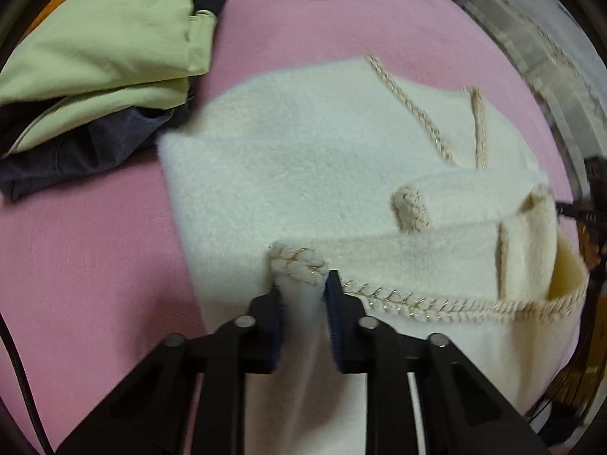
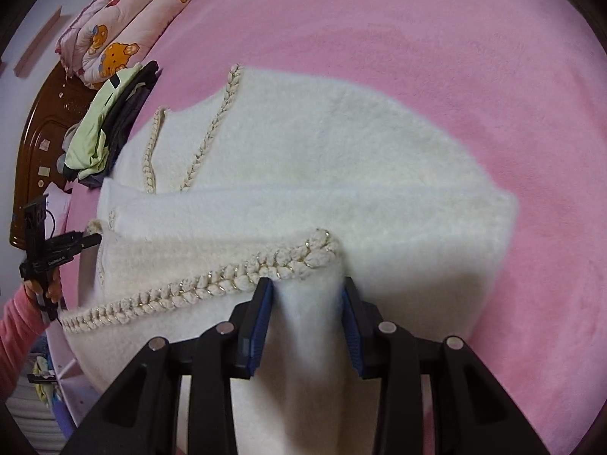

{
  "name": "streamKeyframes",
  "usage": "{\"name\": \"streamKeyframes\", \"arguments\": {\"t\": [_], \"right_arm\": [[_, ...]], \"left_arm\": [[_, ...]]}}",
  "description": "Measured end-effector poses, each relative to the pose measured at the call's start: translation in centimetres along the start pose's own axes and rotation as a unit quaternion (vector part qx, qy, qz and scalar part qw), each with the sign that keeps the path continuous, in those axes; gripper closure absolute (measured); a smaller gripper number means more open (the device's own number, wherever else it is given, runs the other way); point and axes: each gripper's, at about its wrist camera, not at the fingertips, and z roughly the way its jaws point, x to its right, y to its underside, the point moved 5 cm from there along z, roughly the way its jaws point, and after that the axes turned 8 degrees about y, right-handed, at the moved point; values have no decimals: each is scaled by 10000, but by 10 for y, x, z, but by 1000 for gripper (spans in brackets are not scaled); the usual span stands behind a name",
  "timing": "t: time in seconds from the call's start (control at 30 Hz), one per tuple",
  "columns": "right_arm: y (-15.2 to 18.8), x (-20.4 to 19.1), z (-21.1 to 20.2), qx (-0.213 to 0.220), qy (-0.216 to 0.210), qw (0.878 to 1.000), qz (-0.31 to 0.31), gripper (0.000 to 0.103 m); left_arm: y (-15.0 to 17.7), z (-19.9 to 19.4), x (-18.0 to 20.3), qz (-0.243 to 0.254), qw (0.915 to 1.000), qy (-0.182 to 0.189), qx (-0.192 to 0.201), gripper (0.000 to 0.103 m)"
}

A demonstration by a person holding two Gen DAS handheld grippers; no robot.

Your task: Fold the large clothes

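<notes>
Fluffy cream jacket (image 1: pixel 303 159) with braided trim, partly folded; left gripper (image 1: pixel 302 295) and right gripper (image 2: pixel 307 299) each pinch its hem.

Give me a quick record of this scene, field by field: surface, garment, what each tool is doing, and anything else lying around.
surface: pink blanket covering the bed
garment: cream fleece jacket with braided trim, lying partly folded
left tool: shut on the jacket's trimmed edge, fabric bunched between the pads
right tool: shut on the jacket's trimmed edge, fabric bunched between the pads
other clothes: green and dark pile beside the jacket
background: bear-print quilt against the wooden headboard
</notes>
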Motion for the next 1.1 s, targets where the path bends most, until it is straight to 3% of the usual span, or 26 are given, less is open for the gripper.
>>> {"name": "streamKeyframes", "arguments": {"t": [0.1, 0.37, 0.57, 0.67, 0.83, 0.97, 1.1], "right_arm": [[4, -13, -6, 301, 46, 9991, -288, 93], [13, -26, -43, 1116, 425, 9928, 129, 96], [19, -28, -97, 1898, 704, 9785, 392, 97], [14, -20, -119, 2163, 784, 9711, 640, 97], [-10, -16, -139, 2589, 862, 9586, 810, 97], [-40, -10, -136, 2728, 942, 9527, 954, 97], [-65, 6, -110, 2469, 1132, 9548, 1207, 96]], "left_arm": [[6, -10, 4, -338, 9990, 111, 277, 93], [14, -47, 25, -510, 9937, -578, 815, 95], [7, -97, 28, -709, 9860, -728, 1318, 95], [-9, -118, 17, -980, 9800, -503, 1657, 95], [-63, -116, 15, -1149, 9737, -296, 1947, 95], [-101, -97, 13, -1030, 9750, -533, 1894, 95], [-126, -68, 5, -953, 9778, -829, 1672, 95]]}}
